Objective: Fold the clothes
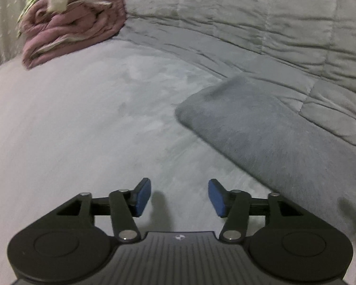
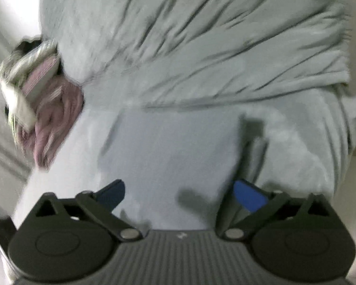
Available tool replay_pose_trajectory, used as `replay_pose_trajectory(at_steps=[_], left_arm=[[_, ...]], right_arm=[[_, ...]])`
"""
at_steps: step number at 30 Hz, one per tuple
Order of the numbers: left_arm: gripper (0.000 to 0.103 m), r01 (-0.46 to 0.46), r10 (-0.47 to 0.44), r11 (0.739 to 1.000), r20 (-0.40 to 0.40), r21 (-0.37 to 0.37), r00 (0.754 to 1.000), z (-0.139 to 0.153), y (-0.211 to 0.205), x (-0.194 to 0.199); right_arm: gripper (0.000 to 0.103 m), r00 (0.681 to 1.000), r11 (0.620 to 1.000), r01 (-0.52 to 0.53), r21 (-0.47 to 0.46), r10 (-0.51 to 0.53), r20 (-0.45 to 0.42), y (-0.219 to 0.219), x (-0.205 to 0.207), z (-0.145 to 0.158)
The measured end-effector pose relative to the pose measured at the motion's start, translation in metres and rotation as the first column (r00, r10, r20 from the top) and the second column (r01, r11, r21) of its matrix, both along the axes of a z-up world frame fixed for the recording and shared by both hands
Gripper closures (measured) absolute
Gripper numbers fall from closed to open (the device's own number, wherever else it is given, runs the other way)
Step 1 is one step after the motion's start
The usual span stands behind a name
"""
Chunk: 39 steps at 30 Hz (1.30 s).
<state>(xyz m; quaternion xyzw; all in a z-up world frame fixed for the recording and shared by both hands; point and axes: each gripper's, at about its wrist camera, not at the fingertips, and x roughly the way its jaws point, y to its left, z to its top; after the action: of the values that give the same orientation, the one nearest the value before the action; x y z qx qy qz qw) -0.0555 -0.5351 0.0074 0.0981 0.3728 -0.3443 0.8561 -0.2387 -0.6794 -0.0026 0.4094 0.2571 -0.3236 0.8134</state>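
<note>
One folded grey garment [image 1: 268, 128], one pink bundle [image 1: 73, 33] on bed.
Left gripper [image 1: 180, 197], right gripper [image 2: 179, 193]: jaws apart, grasping nothing.

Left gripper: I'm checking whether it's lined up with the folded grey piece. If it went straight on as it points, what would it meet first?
Probably the bare bed cover. The left gripper is open and empty; the folded grey garment lies off to its right.

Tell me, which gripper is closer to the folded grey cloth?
Right. The right gripper is open just above the grey cloth, one finger either side of its near edge. The left gripper is open over bare bedding, the cloth off to its right.
</note>
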Motion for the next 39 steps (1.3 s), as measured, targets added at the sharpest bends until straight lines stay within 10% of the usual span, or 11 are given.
replay_pose_trajectory(at_steps=[9,24,39], left_arm=[[0.046,-0.067,0.067,0.997,-0.006,0.029,0.998,0.008,0.044,-0.014],[0.020,-0.125,0.124,0.992,0.051,0.011,0.991,0.039,0.092,-0.034],[0.009,-0.150,0.148,0.989,0.084,0.017,0.985,0.046,0.092,-0.040]], right_arm=[[0.000,0.983,0.997,0.079,-0.024,-0.082,-0.166,0.046,0.005,0.012],[0.000,0.991,0.986,0.068,-0.152,-0.085,-0.105,0.106,0.013,0.033],[0.000,0.982,0.990,0.112,-0.086,-0.123,-0.144,0.094,0.015,0.015]])
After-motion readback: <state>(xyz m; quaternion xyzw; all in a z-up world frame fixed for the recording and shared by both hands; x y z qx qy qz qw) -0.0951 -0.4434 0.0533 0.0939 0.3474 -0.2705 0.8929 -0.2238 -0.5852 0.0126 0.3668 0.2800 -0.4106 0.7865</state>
